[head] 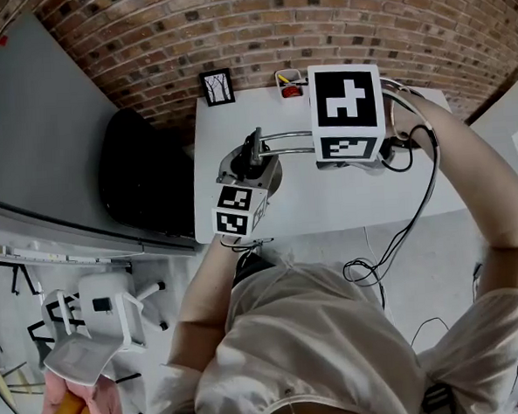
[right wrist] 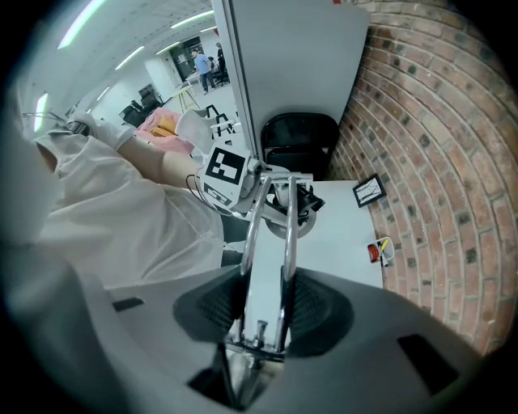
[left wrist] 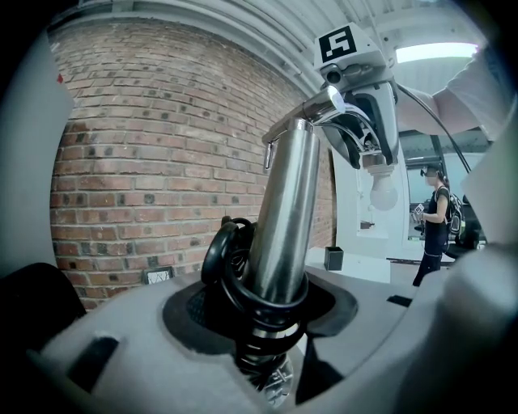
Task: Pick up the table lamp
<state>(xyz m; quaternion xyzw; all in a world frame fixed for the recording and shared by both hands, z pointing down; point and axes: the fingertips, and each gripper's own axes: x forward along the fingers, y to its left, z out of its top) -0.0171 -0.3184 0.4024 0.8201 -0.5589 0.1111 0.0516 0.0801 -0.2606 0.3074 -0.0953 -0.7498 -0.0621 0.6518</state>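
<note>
Chrome table lamp (left wrist: 287,202) looks basically picked up (base maybe clear of the white table (head: 329,202)): left gripper (left wrist: 267,311) clamps its post, right gripper (right wrist: 263,311) pinches its twin rods.

A small framed picture (head: 217,87) stands against the brick wall (head: 126,44) (on the white table (head: 329,202)); a black chair (head: 139,174) sits beside it.
</note>
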